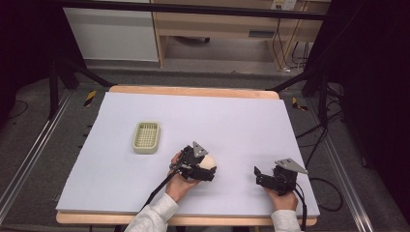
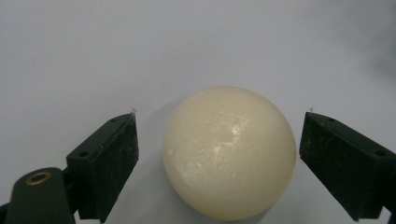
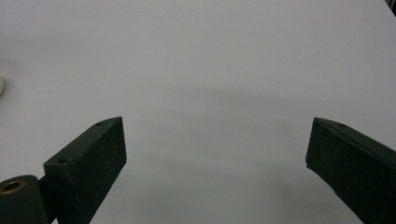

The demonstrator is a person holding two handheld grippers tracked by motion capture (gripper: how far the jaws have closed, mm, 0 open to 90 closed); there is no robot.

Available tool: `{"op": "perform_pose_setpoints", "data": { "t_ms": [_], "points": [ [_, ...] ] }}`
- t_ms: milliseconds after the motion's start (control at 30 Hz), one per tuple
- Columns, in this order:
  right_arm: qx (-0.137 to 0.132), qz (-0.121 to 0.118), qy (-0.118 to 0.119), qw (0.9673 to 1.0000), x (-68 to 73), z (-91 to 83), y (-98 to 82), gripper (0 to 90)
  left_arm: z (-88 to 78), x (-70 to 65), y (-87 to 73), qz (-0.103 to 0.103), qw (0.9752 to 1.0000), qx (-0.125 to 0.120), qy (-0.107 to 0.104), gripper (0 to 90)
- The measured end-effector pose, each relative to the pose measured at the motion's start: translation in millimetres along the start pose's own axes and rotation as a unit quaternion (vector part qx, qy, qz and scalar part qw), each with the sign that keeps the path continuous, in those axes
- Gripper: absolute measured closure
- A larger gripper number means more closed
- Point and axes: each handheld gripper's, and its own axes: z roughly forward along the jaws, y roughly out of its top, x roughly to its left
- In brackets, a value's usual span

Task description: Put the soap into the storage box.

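A smooth cream ball [image 2: 229, 151] rests on the pale mat, near its front middle in the high view [image 1: 208, 162]. My left gripper [image 2: 222, 114] is open and straddles the ball, with a clear gap between each black jaw and the ball's sides. In the high view the left gripper [image 1: 207, 168] is held by a hand and points right. Farther right near the front edge, my right gripper [image 1: 257, 175] points left. In its own view the right gripper [image 3: 218, 122] is open with only bare mat between the jaws.
A pale green slotted basket [image 1: 146, 137] lies on the mat [image 1: 232, 116] to the left of the ball, with nothing inside that I can see. The wooden table edge [image 1: 193, 91] runs along the back. Cables trail from both grippers toward the front.
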Motion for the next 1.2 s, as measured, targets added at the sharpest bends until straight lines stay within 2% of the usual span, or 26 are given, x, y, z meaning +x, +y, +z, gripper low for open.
{"op": "perform_pose_setpoints", "data": {
  "t_ms": [500, 1200],
  "points": [
    [0.0, 0.0, 0.0, 1.0, -0.5, 0.3, 0.0, 5.5, 10.8, 0.5, -3.6, 0.002, 0.9998, 0.02, -0.006, 15.0],
    [0.0, 0.001, 0.001, 1.0, -0.2, 0.0, 0.0, 5.5, 17.2, -2.8, -6.1, 0.006, 0.9997, 0.024, -0.003, 23.4]
  ]
}}
